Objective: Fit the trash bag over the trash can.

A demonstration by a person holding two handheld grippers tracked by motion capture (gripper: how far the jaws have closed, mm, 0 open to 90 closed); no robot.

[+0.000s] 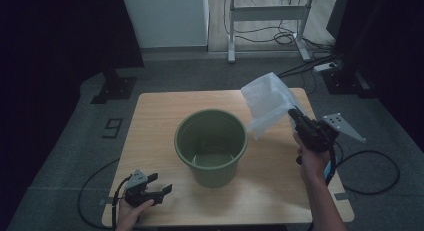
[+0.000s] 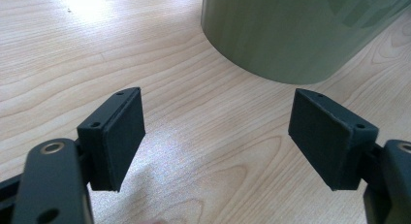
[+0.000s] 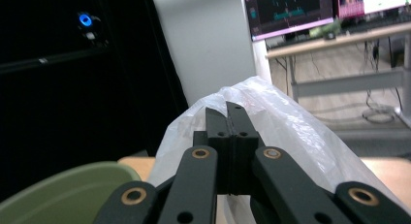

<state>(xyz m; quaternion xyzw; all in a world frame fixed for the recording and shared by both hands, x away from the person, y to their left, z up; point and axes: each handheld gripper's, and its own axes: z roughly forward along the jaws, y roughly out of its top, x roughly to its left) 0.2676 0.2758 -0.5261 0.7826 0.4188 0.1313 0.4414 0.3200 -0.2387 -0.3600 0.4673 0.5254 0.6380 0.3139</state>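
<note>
The thin, translucent white plastic bag hangs in the air at the right of centre in the high view, just beside and above the right rim of the round, olive-green plastic bin, which stands upright and empty in the middle of the light wooden table. The right gripper has its jaws clenched on a fold of the bag, and in the right gripper view the film billows past both sides of the pinched jaw tips, with the bin's rim low at the left of that frame. The step looks like lining the bin, so the bag should be carried over the bin's mouth and lowered with its open end kept upward; which end is pinched cannot be told from here. The left gripper, at the lower left of the high view, rests near the table with its jaws spread and nothing between them, facing the bin's wall. It would do well to catch the bag's opposite edge and spread the opening over the rim, since a single pinch point lets the film collapse.
</note>
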